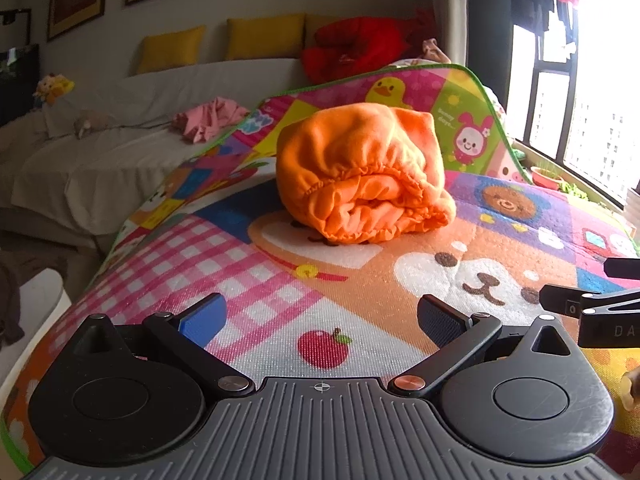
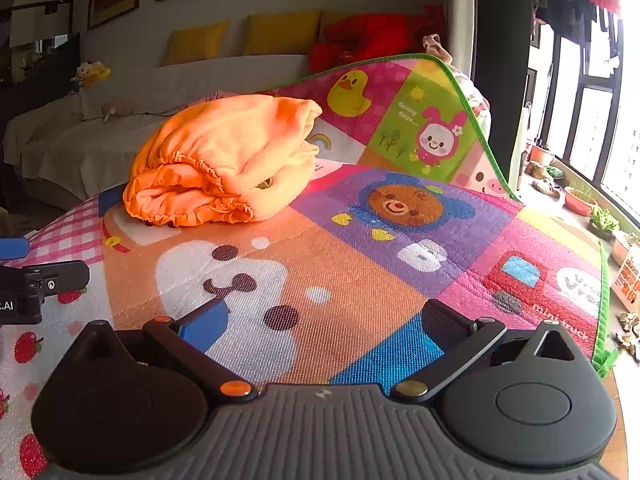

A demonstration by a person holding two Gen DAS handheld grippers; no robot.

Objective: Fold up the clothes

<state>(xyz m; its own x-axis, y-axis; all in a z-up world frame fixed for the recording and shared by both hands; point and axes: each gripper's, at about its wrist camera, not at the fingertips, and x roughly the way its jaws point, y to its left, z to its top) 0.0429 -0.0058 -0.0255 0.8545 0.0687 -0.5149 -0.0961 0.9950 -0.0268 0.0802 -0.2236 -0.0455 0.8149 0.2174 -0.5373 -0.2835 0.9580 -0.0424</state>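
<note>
Orange garment [image 1: 362,174] bundled on mat [image 1: 248,280], well ahead of both spread grippers [image 1: 320,316] [image 2: 326,320].

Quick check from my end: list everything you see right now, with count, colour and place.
Folded garment: one, orange, on the mat, ahead of both grippers.
Play mat: one, multicoloured cartoon print, covering the work surface, far edge curled up.
Sofa: one, under a white cover, behind left.
Cushions: at least two, yellow, on the sofa back.
Red bundle: one, on the sofa's right end.
Pink cloth: one, crumpled on the sofa seat.
Plush toy: one, yellow, sofa's left end.
Left gripper: black, open, empty.
Right gripper: black, open, empty.
</note>
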